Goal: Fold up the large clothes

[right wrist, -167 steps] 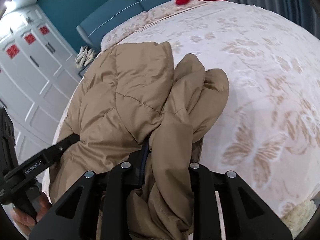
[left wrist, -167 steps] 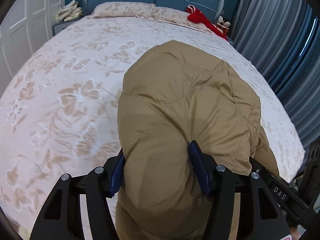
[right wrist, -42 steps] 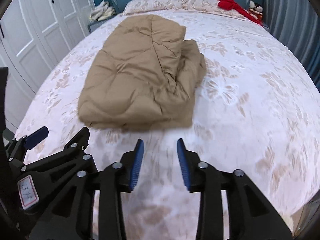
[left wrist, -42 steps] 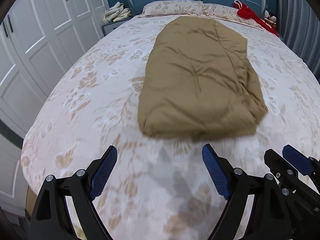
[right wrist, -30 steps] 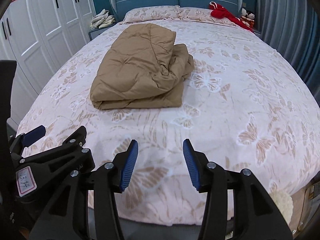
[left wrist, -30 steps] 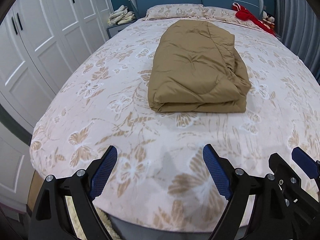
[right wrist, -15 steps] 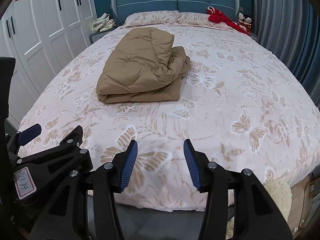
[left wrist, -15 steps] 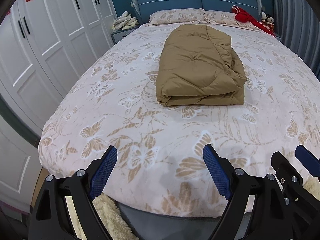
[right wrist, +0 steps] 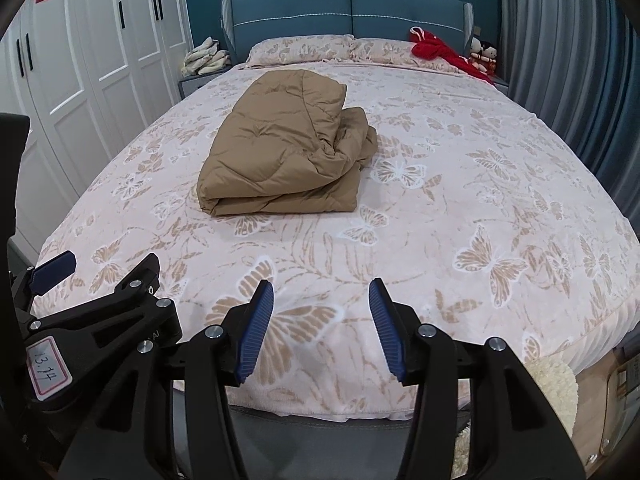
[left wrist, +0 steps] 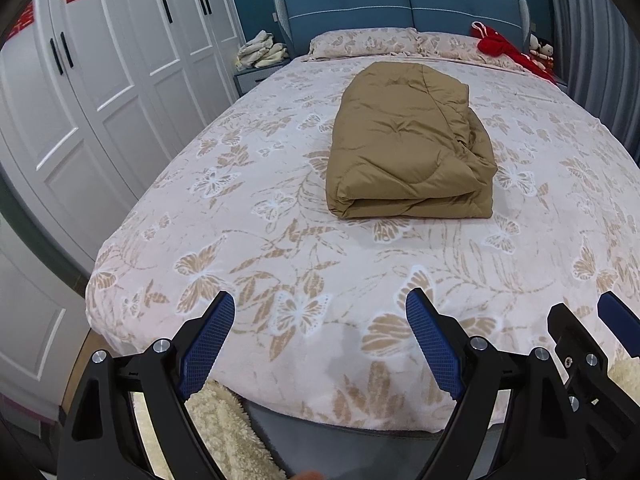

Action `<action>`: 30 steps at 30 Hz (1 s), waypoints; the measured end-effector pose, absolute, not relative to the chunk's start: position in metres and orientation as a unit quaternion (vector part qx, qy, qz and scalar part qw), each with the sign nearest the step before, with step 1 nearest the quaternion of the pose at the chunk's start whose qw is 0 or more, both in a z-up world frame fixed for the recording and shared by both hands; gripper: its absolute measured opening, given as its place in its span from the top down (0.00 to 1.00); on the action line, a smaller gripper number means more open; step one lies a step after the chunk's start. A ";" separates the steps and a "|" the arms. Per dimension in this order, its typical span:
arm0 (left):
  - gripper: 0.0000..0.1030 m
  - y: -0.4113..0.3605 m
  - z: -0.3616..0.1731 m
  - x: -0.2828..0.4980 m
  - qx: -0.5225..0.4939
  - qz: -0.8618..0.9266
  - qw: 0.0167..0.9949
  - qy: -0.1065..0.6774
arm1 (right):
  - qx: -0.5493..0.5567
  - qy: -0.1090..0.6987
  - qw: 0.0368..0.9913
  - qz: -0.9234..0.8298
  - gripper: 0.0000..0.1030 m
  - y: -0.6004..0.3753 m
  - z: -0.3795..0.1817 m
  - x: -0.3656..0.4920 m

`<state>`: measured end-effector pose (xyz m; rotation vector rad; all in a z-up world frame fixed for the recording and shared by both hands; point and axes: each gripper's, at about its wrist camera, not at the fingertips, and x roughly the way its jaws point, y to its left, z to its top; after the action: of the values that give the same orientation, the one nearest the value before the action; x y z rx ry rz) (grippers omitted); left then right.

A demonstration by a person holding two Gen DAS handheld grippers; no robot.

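Roughly, garment position: folded tan quilted padded coat (left wrist: 408,148) lies mid-bed, upper centre of the left wrist frame, upper left of centre in the right wrist frame (right wrist: 286,160); well apart from both tools.
Long axis: runs from the bed foot toward the headboard; neat fold edge faces the cameras, looser bunched layers on its right side.
Nearer hand: cannot tell, both about equally far back.
Left gripper (left wrist: 320,344): blue pads spread wide, nothing between them.
Right gripper (right wrist: 318,328): about half spread, empty.
Judgement: fold looks finished.
Surface: pink butterfly-print bedspread (left wrist: 280,264), soft, smooth.
Room: white wardrobe doors (left wrist: 100,92) at left, blue padded headboard (right wrist: 348,4), grey curtain (right wrist: 560,48) at right, red cloth (right wrist: 436,54) near pillows.
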<state>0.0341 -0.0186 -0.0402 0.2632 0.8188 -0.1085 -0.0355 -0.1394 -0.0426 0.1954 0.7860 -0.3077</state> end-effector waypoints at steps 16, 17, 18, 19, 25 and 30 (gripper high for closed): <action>0.17 -0.012 -0.039 0.037 0.118 -0.039 0.910 0.395 | 0.088 0.366 0.913 -0.159 0.36 -0.138 -0.040 -0.036; 0.17 -0.012 -0.039 0.037 0.118 -0.038 0.910 0.396 | 0.088 0.366 0.912 -0.162 0.35 -0.138 -0.041 -0.036; 0.17 -0.011 -0.039 0.037 0.117 -0.037 0.910 0.396 | 0.088 0.365 0.912 -0.164 0.31 -0.138 -0.040 -0.036; 0.17 -0.009 -0.039 0.037 0.113 -0.037 0.911 0.396 | 0.089 0.364 0.912 -0.165 0.28 -0.138 -0.040 -0.036; 0.17 -0.003 -0.038 0.039 0.101 -0.031 0.913 0.395 | 0.098 0.353 0.915 -0.169 0.12 -0.143 -0.041 -0.039; 0.17 0.001 -0.038 0.041 0.094 -0.028 0.913 0.395 | 0.105 0.350 0.915 -0.170 0.10 -0.144 -0.042 -0.039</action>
<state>0.0406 0.0009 -0.0380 0.1944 0.8133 -0.0584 -0.0392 -0.1444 -0.0416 0.2160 0.7208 -0.3499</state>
